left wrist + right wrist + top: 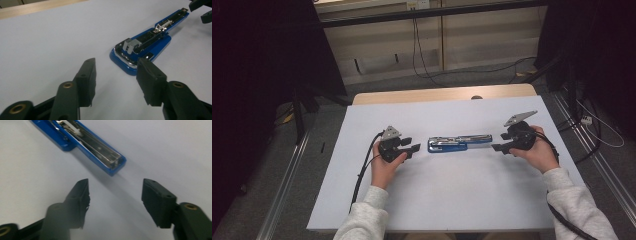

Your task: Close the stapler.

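The stapler (459, 143) is lying opened out flat near the middle of the white table (447, 200), its long axis running left to right. In the high view its details are hard to make out; the blue base and a shiny metal rail are showing, but the small parts are blurring together. In the left gripper view the stapler's (145, 47) far tip is reaching toward the top right corner, where bits of the other gripper are cut off by the frame edge. In the right gripper view the stapler (82, 143) is running off the top left edge, so its wider end is hidden, and the left-hand jaw there is blurred.

The left gripper (408, 147) is sitting on the table just left of the stapler, held by the left hand (384, 167). Its jaws are standing partly open with nothing between them; the right-hand jaw is overlapping the stapler's near corner in the left gripper view, and whether it is touching cannot be told.

The right gripper (498, 148) is resting just right of the stapler's narrow end, held by the right hand (542, 152). Its jaws are also standing partly open, gripping nothing, with bare table between them and the stapler's tip lying just beyond.
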